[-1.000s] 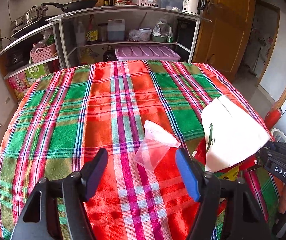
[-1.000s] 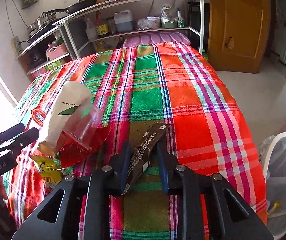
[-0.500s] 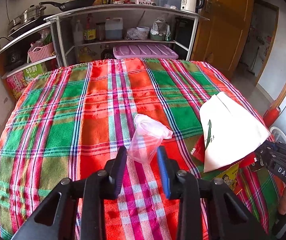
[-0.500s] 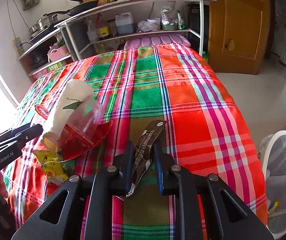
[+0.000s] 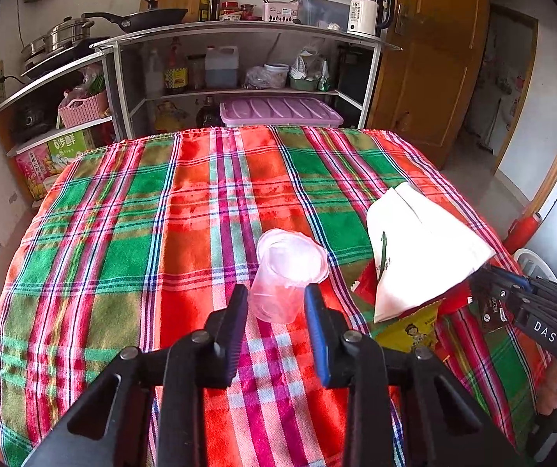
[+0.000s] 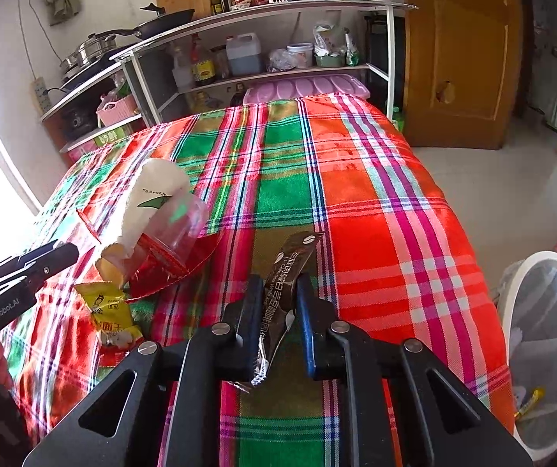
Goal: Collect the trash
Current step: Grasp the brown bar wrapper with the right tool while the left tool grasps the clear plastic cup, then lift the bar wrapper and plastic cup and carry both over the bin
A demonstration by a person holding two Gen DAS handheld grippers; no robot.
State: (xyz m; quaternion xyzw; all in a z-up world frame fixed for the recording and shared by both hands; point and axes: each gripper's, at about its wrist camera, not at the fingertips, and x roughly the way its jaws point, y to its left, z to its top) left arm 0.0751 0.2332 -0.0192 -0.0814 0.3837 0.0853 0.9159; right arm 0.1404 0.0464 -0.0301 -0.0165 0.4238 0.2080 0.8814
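Grasping step of trash collection: left gripper (image 5: 276,311) with jaws just closed onto clear plastic cup (image 5: 284,272), tipped above the desk (image 5: 122,233); right gripper (image 6: 278,311) with jaws closing on brown wrapper (image 6: 286,284), pinched between them. White paper bag (image 5: 418,245) and yellow packet (image 6: 107,311) lying on the cloth, not collected yet. Next, probably: lift both pieces, carry to white bin (image 6: 512,311) beside the desk, keeping squeeze gentle on the soft cup

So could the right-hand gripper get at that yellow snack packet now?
Probably not yet. The right gripper is shut on a brown coffee sachet, so its jaws are taken. The yellow snack packet also lies partly under the white paper bag and red wrapper.
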